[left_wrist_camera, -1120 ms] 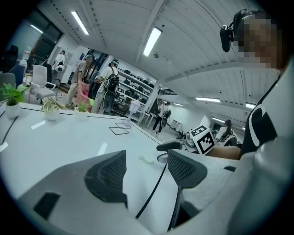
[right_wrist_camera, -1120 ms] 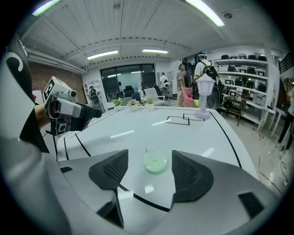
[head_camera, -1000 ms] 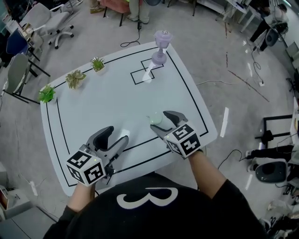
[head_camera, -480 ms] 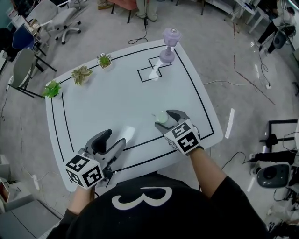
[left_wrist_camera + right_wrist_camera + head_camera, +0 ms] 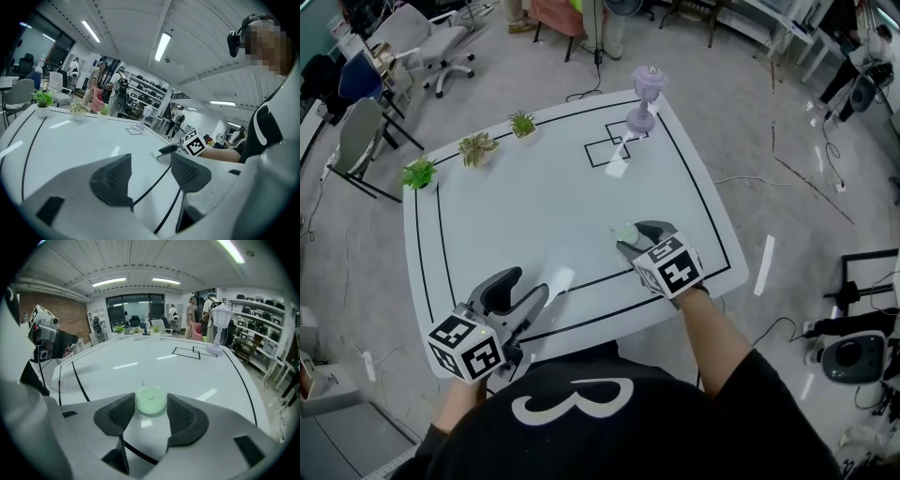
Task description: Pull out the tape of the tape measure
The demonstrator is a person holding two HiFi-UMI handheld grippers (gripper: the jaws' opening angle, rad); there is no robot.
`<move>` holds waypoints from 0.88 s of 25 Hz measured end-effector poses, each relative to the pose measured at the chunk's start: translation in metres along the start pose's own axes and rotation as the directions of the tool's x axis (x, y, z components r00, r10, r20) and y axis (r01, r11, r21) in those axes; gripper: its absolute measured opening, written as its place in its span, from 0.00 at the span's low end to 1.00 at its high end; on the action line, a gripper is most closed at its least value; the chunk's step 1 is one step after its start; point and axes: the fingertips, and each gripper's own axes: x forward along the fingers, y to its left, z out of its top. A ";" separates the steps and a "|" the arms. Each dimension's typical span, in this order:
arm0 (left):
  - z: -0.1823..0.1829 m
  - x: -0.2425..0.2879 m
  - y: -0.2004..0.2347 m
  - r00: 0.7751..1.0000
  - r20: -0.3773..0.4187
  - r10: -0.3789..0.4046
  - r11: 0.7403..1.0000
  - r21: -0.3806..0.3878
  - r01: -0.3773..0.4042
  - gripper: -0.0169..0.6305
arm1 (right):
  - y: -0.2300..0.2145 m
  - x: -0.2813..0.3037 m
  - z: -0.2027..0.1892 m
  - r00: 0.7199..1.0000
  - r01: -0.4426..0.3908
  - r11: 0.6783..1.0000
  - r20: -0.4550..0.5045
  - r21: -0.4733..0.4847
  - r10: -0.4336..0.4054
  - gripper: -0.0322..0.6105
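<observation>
The right hand-held gripper (image 5: 630,240) is tilted down at the bench (image 5: 544,187) near its front right edge. Its jaws have just been closing, and they now stand fairly wide around the tape measure (image 5: 150,400), with the pads touching its two sides. The tape measure is a pale green round disc lying flat on the bench, just beyond the black line that runs along the bench's front edge. Being round, it has no long axis of its own. A thin tab at its rim points away from the gripper, toward the far side of the bench. No tape is drawn out.

The left hand-held gripper (image 5: 149,174) hangs over the front left part of the bench. Its jaws are apart with only the bench top between them, and it is aimed across the bench toward the other gripper.

A pale purple lamp (image 5: 645,94) stands at the bench's far right corner. Three small potted plants (image 5: 476,148) sit in a row along its far left edge.
</observation>
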 end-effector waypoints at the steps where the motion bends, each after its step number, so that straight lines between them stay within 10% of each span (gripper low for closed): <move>1: 0.001 -0.003 -0.001 1.000 0.005 0.004 1.000 0.000 -0.004 0.44 | 0.000 0.000 0.000 1.000 0.002 1.000 0.000 0.007 -0.002 0.39; 22: -0.002 -0.051 -0.034 0.998 0.063 -0.013 0.999 0.036 0.011 0.44 | 0.067 -0.079 0.030 0.991 -0.065 0.995 0.124 0.081 0.054 0.39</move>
